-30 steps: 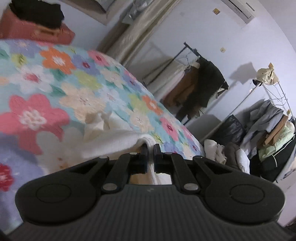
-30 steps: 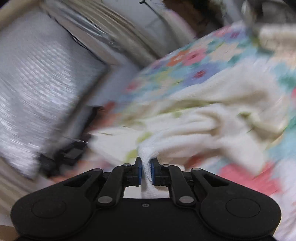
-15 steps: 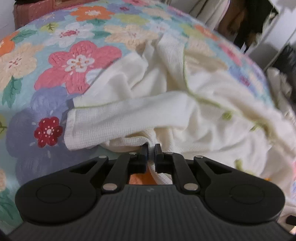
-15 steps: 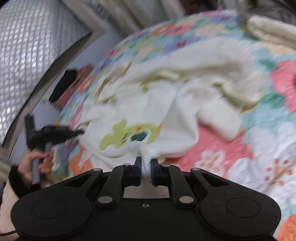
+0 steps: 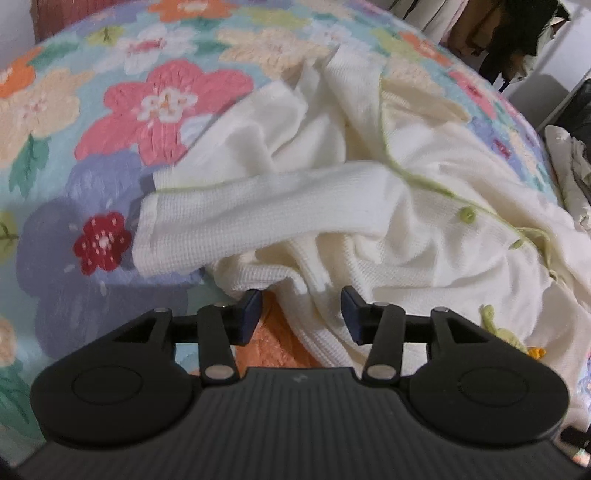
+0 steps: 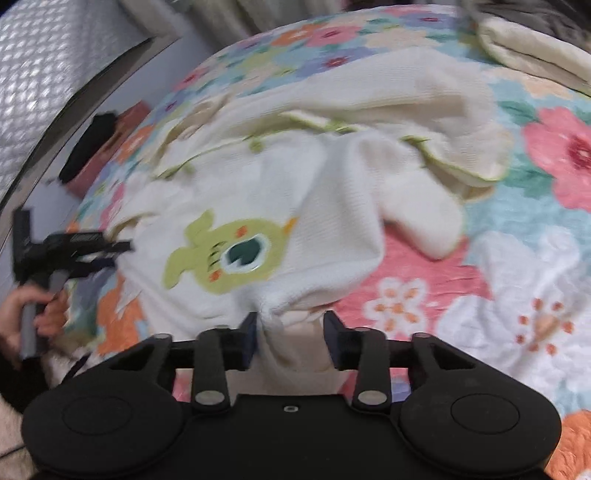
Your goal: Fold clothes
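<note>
A cream knit garment [image 5: 369,206] with green trim and buttons lies rumpled on the floral bedspread [image 5: 110,110]. One sleeve [image 5: 236,225] lies stretched to the left. My left gripper [image 5: 301,314] is open, its jaws apart at the garment's near hem. In the right wrist view the same garment [image 6: 295,192] shows a green cartoon patch [image 6: 229,254]. My right gripper [image 6: 290,332] is open, with a bunched hem corner between its spread jaws. The left gripper [image 6: 92,251] also shows there, at the garment's far left edge.
The bedspread [image 6: 517,295] covers the whole bed. A beige folded cloth [image 6: 535,48] lies at the bed's far right. Hanging clothes [image 5: 517,33] and a pile of garments [image 5: 569,177] stand beyond the bed. A reddish box [image 6: 122,133] sits by the wall.
Both grippers lowered the garment onto the bed and opened, letting go of the hem they had pinched. The garment now rests spread on the bedspread.
</note>
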A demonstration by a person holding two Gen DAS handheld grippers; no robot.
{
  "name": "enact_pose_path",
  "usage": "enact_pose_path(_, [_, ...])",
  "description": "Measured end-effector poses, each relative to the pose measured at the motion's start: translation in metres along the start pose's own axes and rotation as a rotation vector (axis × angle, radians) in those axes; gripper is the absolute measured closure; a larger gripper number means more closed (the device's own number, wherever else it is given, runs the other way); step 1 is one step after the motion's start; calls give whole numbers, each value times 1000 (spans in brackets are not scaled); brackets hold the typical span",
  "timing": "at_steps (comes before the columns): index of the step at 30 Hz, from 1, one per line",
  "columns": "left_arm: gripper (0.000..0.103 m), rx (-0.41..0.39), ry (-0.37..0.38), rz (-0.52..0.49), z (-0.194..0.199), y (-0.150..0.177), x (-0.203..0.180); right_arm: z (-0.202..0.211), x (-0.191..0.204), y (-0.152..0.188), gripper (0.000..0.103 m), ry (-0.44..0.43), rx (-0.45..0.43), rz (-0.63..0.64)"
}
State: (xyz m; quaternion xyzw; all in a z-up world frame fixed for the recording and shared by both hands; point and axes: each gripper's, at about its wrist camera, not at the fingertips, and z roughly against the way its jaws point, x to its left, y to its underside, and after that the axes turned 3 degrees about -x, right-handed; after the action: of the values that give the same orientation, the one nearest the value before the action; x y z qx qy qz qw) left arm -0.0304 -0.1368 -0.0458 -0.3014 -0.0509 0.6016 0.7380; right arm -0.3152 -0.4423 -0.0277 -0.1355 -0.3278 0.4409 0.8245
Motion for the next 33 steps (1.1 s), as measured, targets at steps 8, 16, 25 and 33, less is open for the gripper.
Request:
enact_pose_path(8, [36, -302, 67, -177, 58, 0, -28, 29, -6, -22, 49, -8, -181, -55])
enact_pose_path(16, [36, -245, 159, -154, 49, -5, -32, 10, 19, -37, 47, 38, -138, -11])
enact_pose_path(25, [34, -198, 174, -142, 24, -4, -23, 15, 76, -144, 35, -6, -127, 109])
enact_pose_path(33, [34, -169, 126, -136, -3, -23, -30, -61, -21, -140, 33, -64, -50, -254])
